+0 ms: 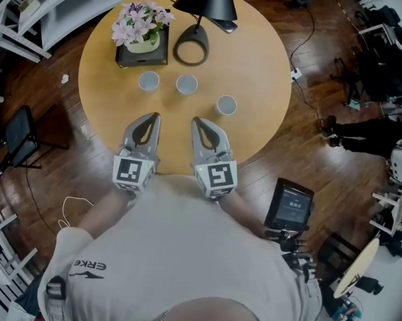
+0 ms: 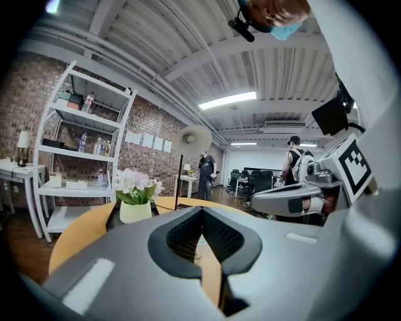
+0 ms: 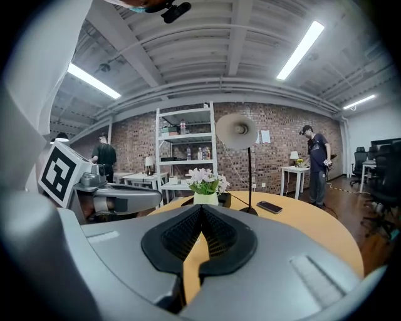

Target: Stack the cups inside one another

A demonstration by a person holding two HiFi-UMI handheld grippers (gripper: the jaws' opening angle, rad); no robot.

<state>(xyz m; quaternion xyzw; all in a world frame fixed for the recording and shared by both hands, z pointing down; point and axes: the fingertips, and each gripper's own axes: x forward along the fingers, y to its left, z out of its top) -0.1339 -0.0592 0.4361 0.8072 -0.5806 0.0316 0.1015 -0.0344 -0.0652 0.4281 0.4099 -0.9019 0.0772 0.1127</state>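
Left gripper [image 1: 152,116]: jaws closed together with nothing between them; in its own view we see the pads meet. It hangs over the near edge of the table [image 1: 258,66], tips pointing toward the cups.

Right gripper [image 1: 198,121]: also closed tight and empty, just beside the left one and roughly parallel to it.

Cups: all three are upright and separate, none nested.
- Left cup [image 1: 148,81] and middle cup [image 1: 186,84] stand in a row ahead of the grippers, near each other but apart.
- Right cup [image 1: 226,105] stands a little nearer to us and off to the right, apart from the middle cup.
- We see neither gripper touching a cup. The left gripper's tips stop short of the left cup. The right gripper's tips sit on our side of the gap between the middle cup and the right cup.

Behind the cups:
- Flowers [image 1: 142,24] in a pale pot on a dark base, far left.
- Lamp [image 1: 191,46] with a ring-shaped foot, just right of the flowers, black shade above it.
- Phone [image 1: 228,26], partly under the shade.

Off the table at right: a tablet [image 1: 290,205], screen lit.
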